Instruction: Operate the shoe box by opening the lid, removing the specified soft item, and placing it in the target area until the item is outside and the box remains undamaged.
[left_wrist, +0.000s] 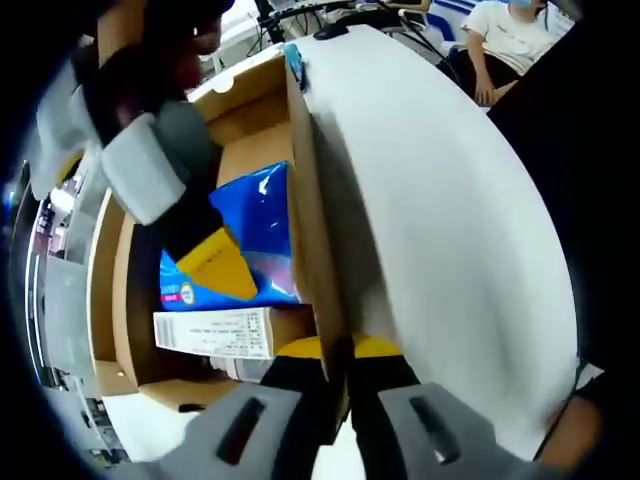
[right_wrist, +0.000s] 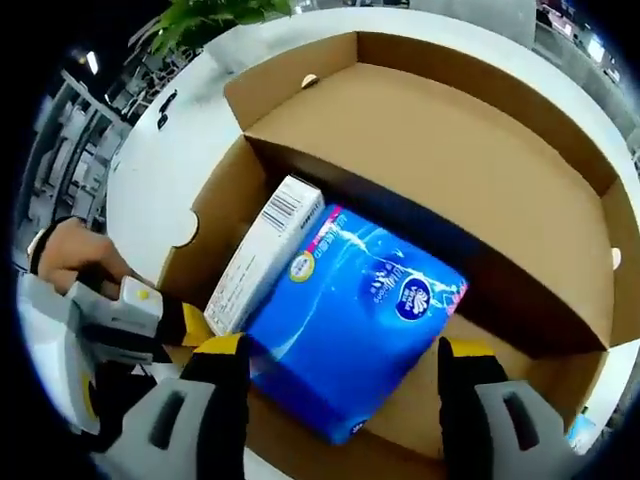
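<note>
Nearest in the right gripper view, the right gripper (right_wrist: 343, 375) stands wide open, its yellow-tipped jaws on either side of the near end of a blue packet (right_wrist: 355, 320) without clearly touching it. That packet lies flat on the floor of the open shoe box (right_wrist: 420, 140), still inside. A white carton (right_wrist: 262, 255) lies just beside the packet on its left, against the left wall. Bare cardboard floor stays open beyond the packet, up to the far wall. The packet's near corner is cut off by the box's near wall.

In the left gripper view, the left gripper (left_wrist: 337, 362) is closed on the raised lid (left_wrist: 440, 220), its jaws pinching the lid's cardboard edge. The lid stands upright and hides everything to the right of it. The right gripper (left_wrist: 205, 255) reaches down into the box from the upper left, covering part of the packet (left_wrist: 262, 215); the carton (left_wrist: 215, 333) lies nearer. A seated person (left_wrist: 505, 40) shows far off, partly cut by the lid.
</note>
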